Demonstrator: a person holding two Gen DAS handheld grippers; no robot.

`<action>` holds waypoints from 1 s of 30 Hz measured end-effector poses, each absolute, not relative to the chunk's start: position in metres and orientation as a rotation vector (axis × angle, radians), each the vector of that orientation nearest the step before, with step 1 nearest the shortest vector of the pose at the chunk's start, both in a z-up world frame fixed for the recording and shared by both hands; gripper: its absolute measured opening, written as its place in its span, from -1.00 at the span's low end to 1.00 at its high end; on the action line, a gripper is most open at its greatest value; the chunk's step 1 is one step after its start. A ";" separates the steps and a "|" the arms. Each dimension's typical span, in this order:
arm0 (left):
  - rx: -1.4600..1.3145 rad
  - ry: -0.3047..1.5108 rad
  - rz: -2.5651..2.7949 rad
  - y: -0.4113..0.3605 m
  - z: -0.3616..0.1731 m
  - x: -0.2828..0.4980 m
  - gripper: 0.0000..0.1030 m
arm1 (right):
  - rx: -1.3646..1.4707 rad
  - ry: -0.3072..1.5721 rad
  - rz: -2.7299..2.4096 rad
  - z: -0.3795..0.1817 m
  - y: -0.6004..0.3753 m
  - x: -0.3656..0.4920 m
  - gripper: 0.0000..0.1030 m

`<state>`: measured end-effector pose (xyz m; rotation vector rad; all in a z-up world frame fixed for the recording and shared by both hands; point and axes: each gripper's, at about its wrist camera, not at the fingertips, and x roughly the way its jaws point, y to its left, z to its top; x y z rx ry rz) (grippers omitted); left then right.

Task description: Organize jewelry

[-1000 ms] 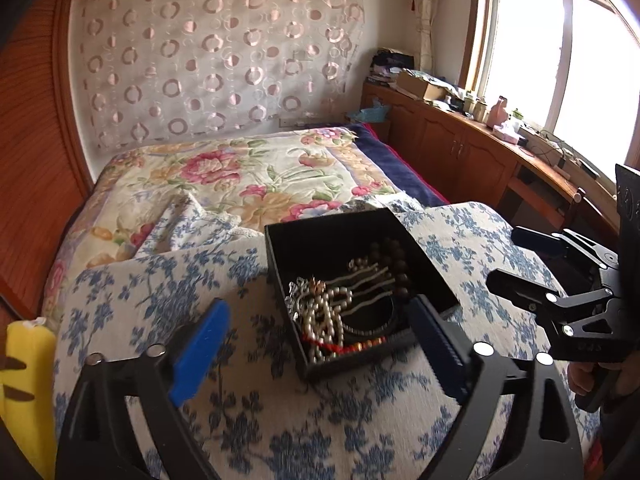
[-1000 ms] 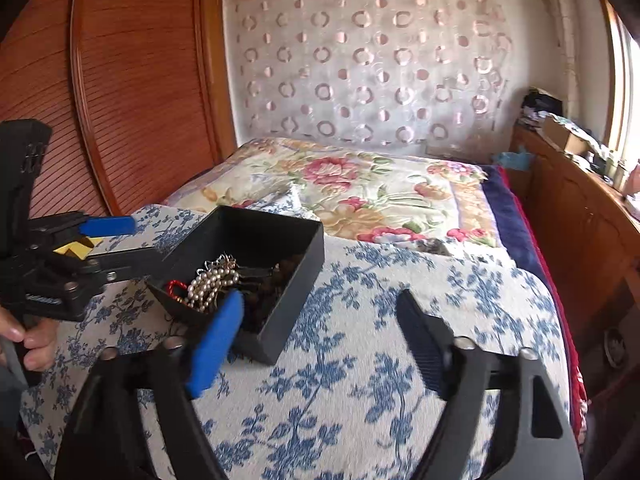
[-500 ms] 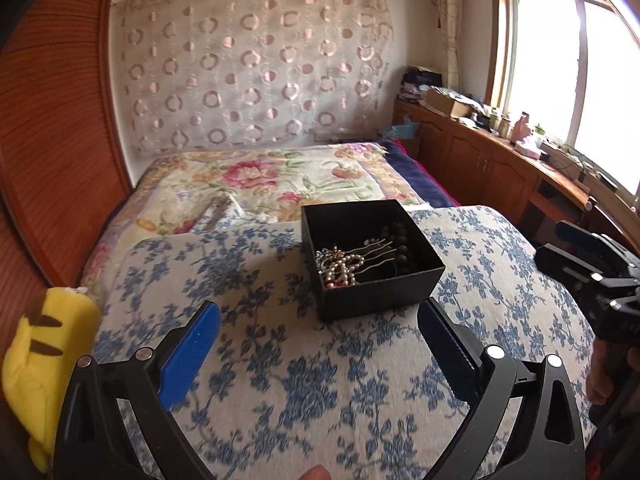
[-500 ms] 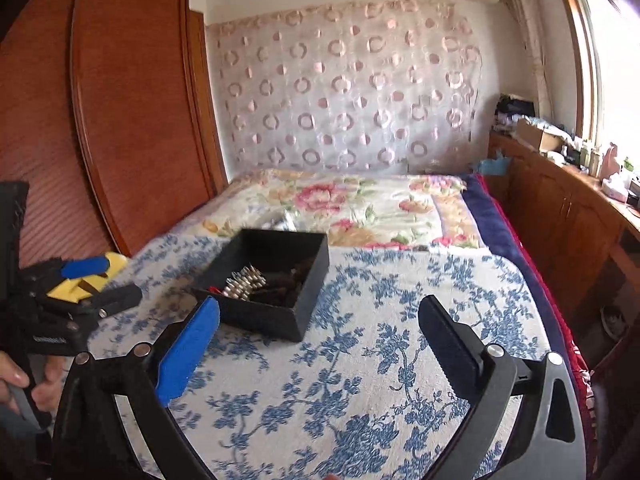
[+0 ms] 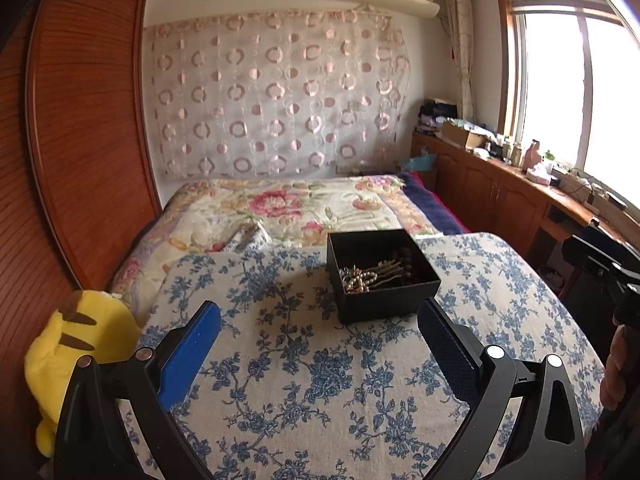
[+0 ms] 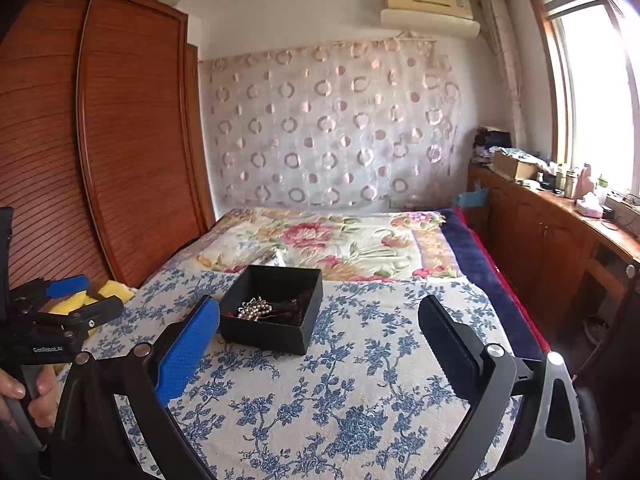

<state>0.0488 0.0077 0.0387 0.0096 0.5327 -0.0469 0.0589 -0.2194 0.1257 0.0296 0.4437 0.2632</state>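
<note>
Left tongs (image 5: 320, 334): spread wide, nothing between the pads, raised over the blue-flowered cloth (image 5: 304, 392). Right tongs (image 6: 320, 328): likewise spread wide and bare. Box (image 5: 382, 276): black, lidless, on the cloth just ahead of both tongs, nearer the left pair's right-hand pad and the right pair's blue pad. Jewelry (image 5: 360, 278): pearl strand, thin pins and dark beads, heaped together inside the box, nothing outside it. Yellow plush (image 5: 74, 344): off the left of the left tongs, at the bed's edge. Step judged: all pieces boxed, tongs standing clear, so either sorting finished or none begun. Next move, if any: narrow, gentle pinch on one strand, lifted slowly to avoid dragging the tangle.
</note>
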 end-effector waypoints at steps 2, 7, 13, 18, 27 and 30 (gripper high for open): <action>0.005 0.523 -0.054 0.007 0.041 0.045 0.85 | 0.032 0.440 0.261 0.125 -0.221 0.054 0.95; 0.024 0.512 -0.050 0.003 0.044 0.042 0.85 | 0.044 0.444 0.267 0.122 -0.224 0.051 0.95; 0.028 0.514 -0.055 -0.001 0.043 0.043 0.85 | 0.047 0.447 0.272 0.120 -0.225 0.050 0.95; 0.035 0.512 -0.053 -0.003 0.042 0.042 0.85 | 0.049 0.452 0.276 0.118 -0.225 0.051 0.95; 0.030 0.519 -0.057 -0.004 0.041 0.043 0.85 | 0.047 0.457 0.274 0.113 -0.223 0.051 0.95; 0.030 0.522 -0.058 -0.001 0.039 0.043 0.85 | 0.050 0.459 0.275 0.113 -0.222 0.052 0.95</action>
